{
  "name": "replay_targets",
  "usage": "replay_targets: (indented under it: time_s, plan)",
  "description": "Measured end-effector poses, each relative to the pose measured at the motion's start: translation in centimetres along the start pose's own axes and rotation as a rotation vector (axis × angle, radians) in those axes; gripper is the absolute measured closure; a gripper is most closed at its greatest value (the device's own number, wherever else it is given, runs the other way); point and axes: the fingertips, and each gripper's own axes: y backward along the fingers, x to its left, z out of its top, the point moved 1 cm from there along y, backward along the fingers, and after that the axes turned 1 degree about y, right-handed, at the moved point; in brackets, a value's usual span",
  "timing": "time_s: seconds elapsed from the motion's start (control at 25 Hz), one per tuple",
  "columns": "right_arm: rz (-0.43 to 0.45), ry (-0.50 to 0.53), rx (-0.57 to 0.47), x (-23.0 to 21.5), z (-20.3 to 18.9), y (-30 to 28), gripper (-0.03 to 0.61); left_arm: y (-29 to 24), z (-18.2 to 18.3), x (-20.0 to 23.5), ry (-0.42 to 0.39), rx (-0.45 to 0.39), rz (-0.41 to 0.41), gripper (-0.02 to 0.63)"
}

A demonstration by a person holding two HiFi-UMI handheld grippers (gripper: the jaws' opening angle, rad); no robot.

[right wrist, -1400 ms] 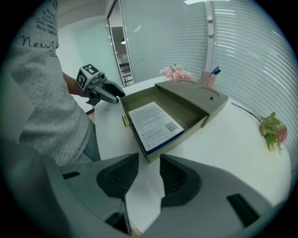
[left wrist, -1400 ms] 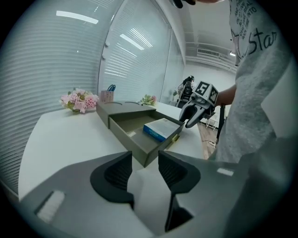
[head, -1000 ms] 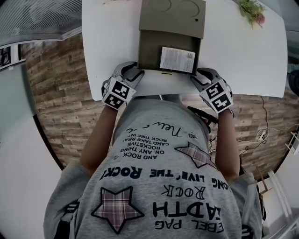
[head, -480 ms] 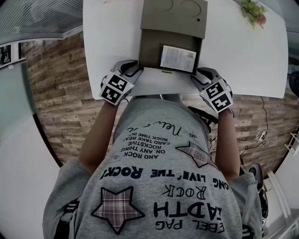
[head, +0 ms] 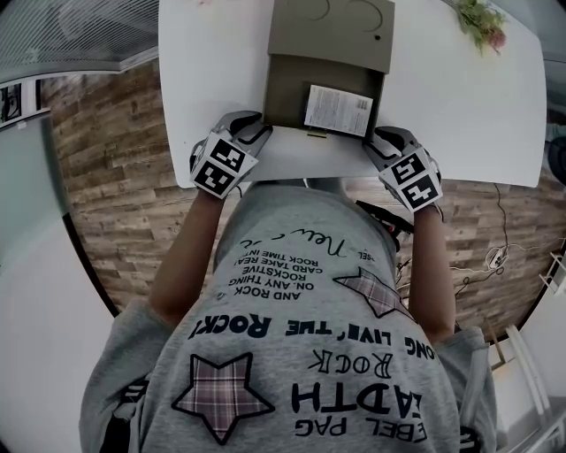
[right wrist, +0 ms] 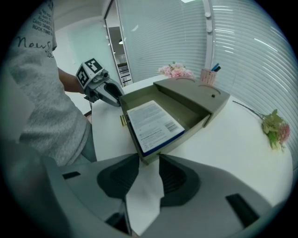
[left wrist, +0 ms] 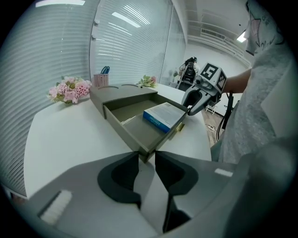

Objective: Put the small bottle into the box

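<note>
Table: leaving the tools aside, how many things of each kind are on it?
olive box: 1
blue-and-white carton: 1
flower bunches: 2
pink pen cup: 1
Total: 5

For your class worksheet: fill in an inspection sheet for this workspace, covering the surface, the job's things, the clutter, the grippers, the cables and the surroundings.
Surface: white table.
Job's things: olive box with its drawer pulled out; a white and blue carton lies in the drawer; small bottle: nothing seen.
Clutter: pink flowers, pen cup and flower sprig on the table.
Grippers: left gripper has just been closing and pinches the drawer's front corner on its side; right gripper pinches the other front corner.
Cables: thin cable on the floor.
Surroundings: wood-pattern floor, slatted blinds.
</note>
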Motion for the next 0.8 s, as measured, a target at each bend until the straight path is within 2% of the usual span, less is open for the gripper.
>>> replay_targets:
  time_s: [0.2, 0.4, 0.8]
  plan:
    - [0.002, 0.009, 0.004, 0.0, -0.1, -0.1, 0.448, 0.3, 0.3, -0.1, 0.020, -0.022, -0.009, 0.497]
    - [0.003, 0.014, 0.005, -0.1, 0.1, -0.1, 0.449, 0.5, 0.4, 0.1, -0.011, -0.024, -0.004, 0.499]
    - [-0.001, 0.018, -0.006, -0.1, 0.3, 0.5, 0.452, 1.1, 0.8, -0.1, -0.005, -0.044, -0.004, 0.518]
